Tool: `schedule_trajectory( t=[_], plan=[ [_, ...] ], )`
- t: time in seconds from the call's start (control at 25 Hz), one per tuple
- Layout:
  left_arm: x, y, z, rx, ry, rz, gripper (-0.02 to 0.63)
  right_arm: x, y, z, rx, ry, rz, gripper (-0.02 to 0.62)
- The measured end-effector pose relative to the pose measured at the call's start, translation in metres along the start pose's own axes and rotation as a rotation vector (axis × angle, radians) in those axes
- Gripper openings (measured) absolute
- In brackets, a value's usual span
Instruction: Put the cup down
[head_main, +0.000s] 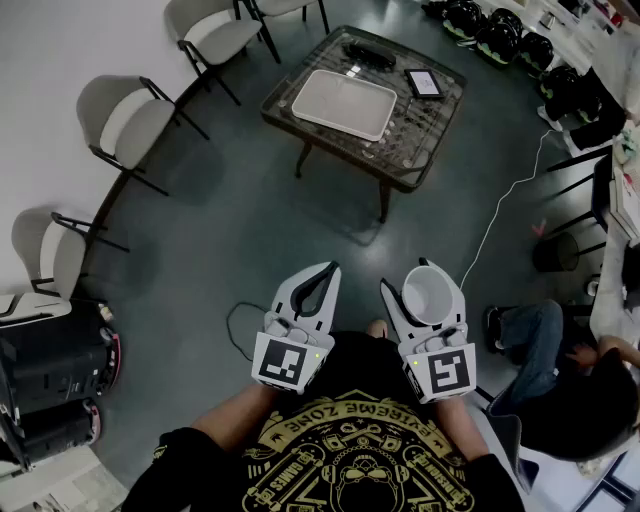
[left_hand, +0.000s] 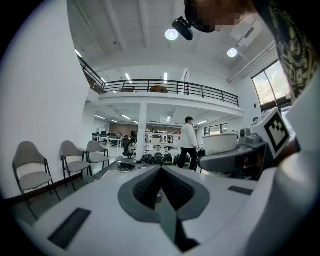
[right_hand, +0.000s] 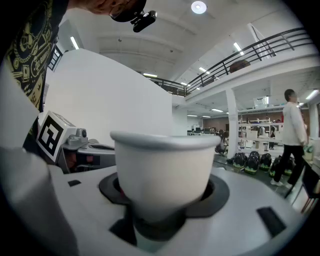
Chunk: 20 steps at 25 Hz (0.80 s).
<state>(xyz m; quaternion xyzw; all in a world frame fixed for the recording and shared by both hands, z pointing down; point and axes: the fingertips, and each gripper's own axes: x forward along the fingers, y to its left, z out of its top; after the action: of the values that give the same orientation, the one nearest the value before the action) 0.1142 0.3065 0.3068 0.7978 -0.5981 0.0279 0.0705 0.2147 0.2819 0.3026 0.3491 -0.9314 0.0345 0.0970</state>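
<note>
Right hand-held gripper clamps the round white paper cup upright, ready for setting down; left hand-held gripper pinched together, empty; glass tabletop waits upper centre.

Four pale-cushioned, black-framed chairs along the wall; one dark-framed, glass-topped table, bearing one white rectangular tray, one black-bordered tablet and one black oblong device. At least four dark round helmets; one white cable on the floor. Two white handheld grippers, the left gripper and the right gripper; one white round cup. One seated person; one walking person.
</note>
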Motion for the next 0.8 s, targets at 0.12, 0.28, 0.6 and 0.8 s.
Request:
schedule_trajectory(
  t=[0.12,0.28,0.6,0.8],
  plan=[
    [-0.005,0.001,-0.003,0.002,0.005,0.007,-0.005,0.001,0.003,-0.002,0.001,0.005,0.006,0.273],
    [-0.009,0.002,-0.005,-0.003,0.012,0.018,-0.005,0.001,0.007,-0.002,-0.005,0.003,0.017,0.273],
    [-0.014,0.001,-0.009,-0.011,0.014,0.007,-0.005,-0.002,0.013,-0.005,0.013,0.01,0.012,0.273],
    [-0.017,0.001,-0.009,-0.016,0.004,-0.002,-0.005,-0.004,0.017,0.0,0.018,-0.001,0.012,0.275]
  ],
)
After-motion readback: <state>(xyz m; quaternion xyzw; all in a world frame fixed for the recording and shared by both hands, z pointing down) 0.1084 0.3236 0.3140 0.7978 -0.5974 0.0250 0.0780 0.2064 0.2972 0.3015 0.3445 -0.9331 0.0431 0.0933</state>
